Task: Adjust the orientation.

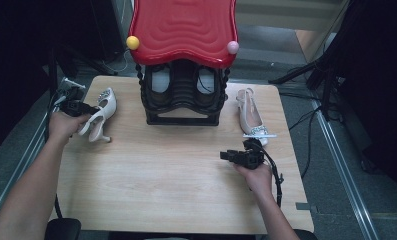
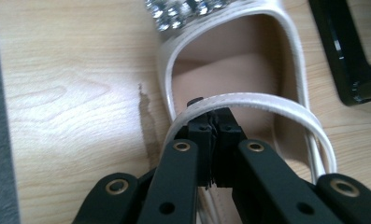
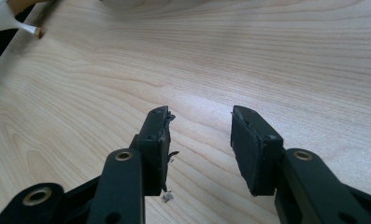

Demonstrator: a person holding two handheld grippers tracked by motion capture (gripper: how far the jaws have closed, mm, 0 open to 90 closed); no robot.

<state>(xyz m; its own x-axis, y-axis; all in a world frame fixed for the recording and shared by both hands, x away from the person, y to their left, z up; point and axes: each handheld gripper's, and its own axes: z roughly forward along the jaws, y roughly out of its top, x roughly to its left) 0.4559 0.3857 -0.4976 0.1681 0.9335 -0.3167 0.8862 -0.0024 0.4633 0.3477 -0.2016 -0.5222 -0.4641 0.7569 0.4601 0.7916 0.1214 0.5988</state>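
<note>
Left claw: the left gripper (image 2: 214, 122) is clenched on the thin white slingback strap (image 2: 248, 100) of a white high-heeled shoe with a glittering toe ornament (image 1: 102, 114), a light hold that suits lifting it by the heel end.
Held shoe: left of centre in the high view, tilted, heel tip low near the light wooden table (image 1: 161, 180); whether it touches, I cannot tell.
Right claw: the right gripper (image 3: 199, 140) is released, jaws apart with nothing between them, low over bare wood at lower right of the high view.
Second shoe: a matching white heeled shoe (image 1: 251, 116) lies flat just above the right gripper.
Rack: a black shoe rack with a wavy red top (image 1: 183, 65) stands at upper centre, between the shoes.
Open room: wide bare wood in front of the rack; the held shoe is near the table's left edge.
</note>
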